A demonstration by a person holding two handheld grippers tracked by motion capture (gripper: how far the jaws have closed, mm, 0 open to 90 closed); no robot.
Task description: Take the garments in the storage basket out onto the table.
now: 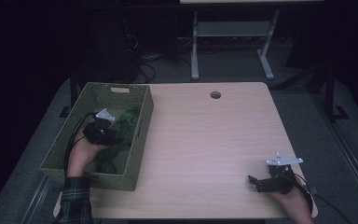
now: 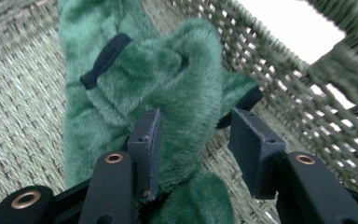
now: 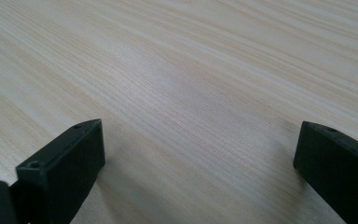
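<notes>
A green plush garment or toy with black trim (image 2: 182,79) lies in a woven olive basket (image 2: 23,93), and from above it shows as a dark green heap (image 1: 129,116). My left gripper (image 2: 196,119) reaches down into the basket (image 1: 142,128), held by a hand in a plaid sleeve. A fold of the plush sits between its jaws: one pad is against the fur, while the other pad (image 2: 251,140) stands slightly off it. My right gripper (image 1: 255,183) rests low near the table's front right corner. It is wide open (image 3: 196,140) over bare wood, with nothing between its jaws.
The basket stands on the left side of the light wooden table (image 1: 205,135). A round cable hole (image 1: 215,95) lies near the table's far edge. Beyond the table are a white desk frame (image 1: 233,42) and cables on a dark floor.
</notes>
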